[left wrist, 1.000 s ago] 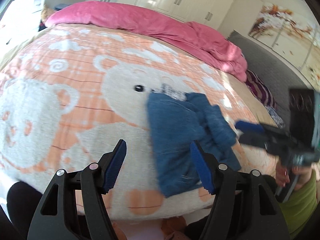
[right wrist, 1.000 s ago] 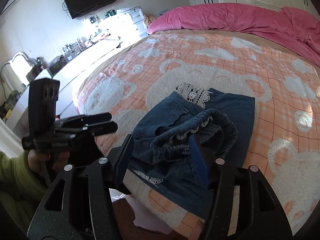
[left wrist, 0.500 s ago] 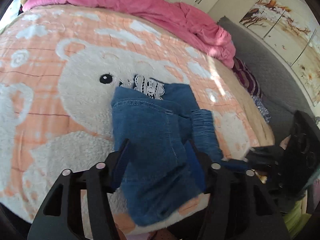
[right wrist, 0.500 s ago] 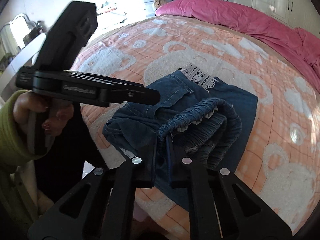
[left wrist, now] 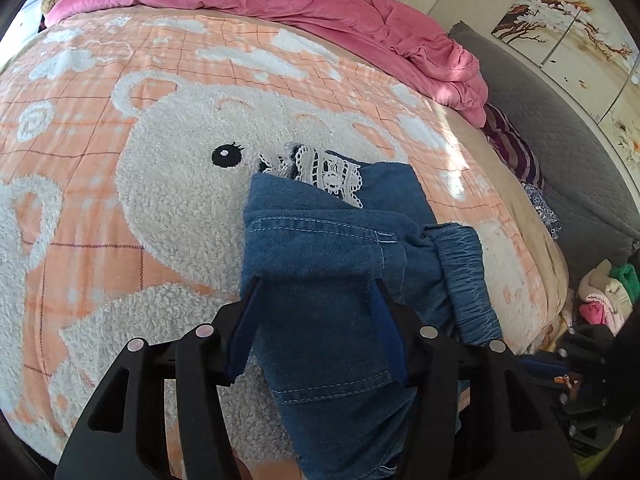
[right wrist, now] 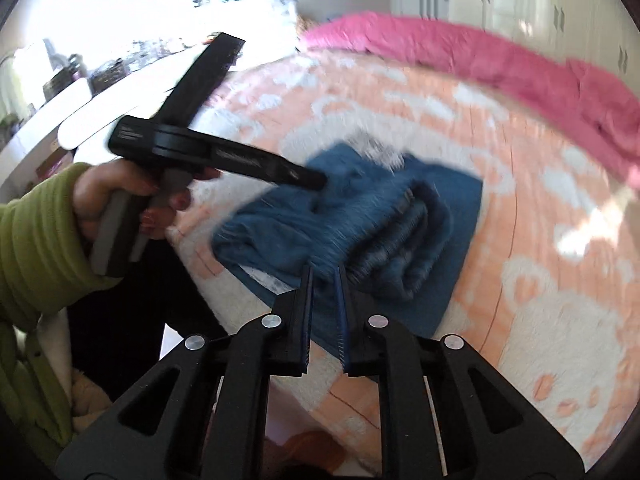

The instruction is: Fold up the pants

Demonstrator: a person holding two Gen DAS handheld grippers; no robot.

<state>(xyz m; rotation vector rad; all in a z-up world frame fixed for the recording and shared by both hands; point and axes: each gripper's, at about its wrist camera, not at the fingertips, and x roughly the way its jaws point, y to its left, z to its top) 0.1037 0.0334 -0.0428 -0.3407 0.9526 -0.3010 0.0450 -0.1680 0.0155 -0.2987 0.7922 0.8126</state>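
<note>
Blue denim pants (left wrist: 332,256) with white lace trim (left wrist: 324,170) lie partly folded on the bear-print blanket (left wrist: 120,184) near the bed's front edge. My left gripper (left wrist: 316,320) is open, its jaws straddling the near denim fold. In the right wrist view the pants (right wrist: 360,220) are blurred. My right gripper (right wrist: 324,280) has its jaws almost together, pinching the pants' near edge. The left gripper (right wrist: 224,160) shows there from the side, its tip over the denim.
A pink duvet (left wrist: 280,4) lies bunched along the far side of the bed. A grey sofa (left wrist: 568,136) and a clothes pile (left wrist: 604,292) stand to the right. A white desk with clutter (right wrist: 80,80) stands left of the bed.
My left gripper swung right and down over the pants, now straddling the fold. My right gripper closed on the pants' edge and pulled back; its view is blurred by motion.
</note>
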